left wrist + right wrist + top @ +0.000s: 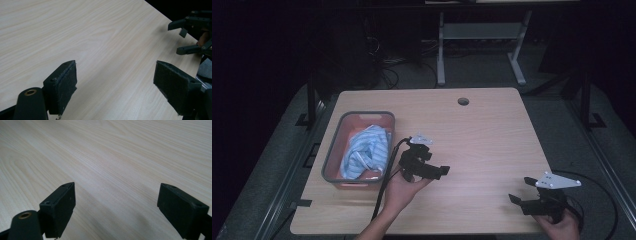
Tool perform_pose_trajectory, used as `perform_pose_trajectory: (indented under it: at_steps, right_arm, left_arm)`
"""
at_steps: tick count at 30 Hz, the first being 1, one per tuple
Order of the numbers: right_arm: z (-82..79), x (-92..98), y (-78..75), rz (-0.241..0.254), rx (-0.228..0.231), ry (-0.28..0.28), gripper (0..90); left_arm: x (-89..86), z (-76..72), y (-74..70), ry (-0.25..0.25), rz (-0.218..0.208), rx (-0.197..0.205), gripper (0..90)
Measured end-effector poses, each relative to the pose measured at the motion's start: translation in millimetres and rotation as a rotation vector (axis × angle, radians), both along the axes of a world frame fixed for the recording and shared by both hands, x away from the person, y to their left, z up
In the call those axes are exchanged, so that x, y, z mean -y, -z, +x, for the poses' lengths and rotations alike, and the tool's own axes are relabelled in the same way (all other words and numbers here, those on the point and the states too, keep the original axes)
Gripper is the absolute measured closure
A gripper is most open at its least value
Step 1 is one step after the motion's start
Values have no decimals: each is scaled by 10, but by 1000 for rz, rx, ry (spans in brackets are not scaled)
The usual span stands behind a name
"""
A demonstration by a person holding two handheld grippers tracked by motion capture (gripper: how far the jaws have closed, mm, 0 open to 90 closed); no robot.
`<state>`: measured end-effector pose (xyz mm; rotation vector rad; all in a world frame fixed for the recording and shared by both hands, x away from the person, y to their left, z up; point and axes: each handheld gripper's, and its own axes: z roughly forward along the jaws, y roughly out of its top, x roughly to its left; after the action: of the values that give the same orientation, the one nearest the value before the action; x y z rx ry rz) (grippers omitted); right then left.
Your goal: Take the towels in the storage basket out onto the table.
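High view: striped cloth in basket beside left tongs (agape).

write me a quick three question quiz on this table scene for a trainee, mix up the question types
1. True or false: the blue and white striped cloth lies inside the grey-rimmed orange plastic basket.
2. Multiple choice: how do the jaws of the left gripper stand? A) shut on the cloth B) open, with nothing between them C) shut on nothing
3. Fill in: on the light wooden table, the basket sits nearer the ____ gripper than the right gripper.

Key
1. True
2. B; bare tabletop shows between the two pads in the left gripper view.
3. left
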<state>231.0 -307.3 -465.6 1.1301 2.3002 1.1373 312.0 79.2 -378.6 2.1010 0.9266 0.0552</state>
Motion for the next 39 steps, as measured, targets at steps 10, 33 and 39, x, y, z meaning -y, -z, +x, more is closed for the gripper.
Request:
perform_pose_trajectory:
  at_steps: [10, 33, 39]
  right_arm:
    - [0, 2, -7, 4, 0, 2, 144]
    - [29, -77, 5, -9, -6, -19, 144]
    - [29, -85, 4, -9, -8, -19, 144]
  left_arm:
    - [-99, 111, -94, -24, -7, -10, 180]
    - [-681, 346, -361, -148, -11, -1, 181]
    - [-810, 358, -409, -175, -10, 10, 182]
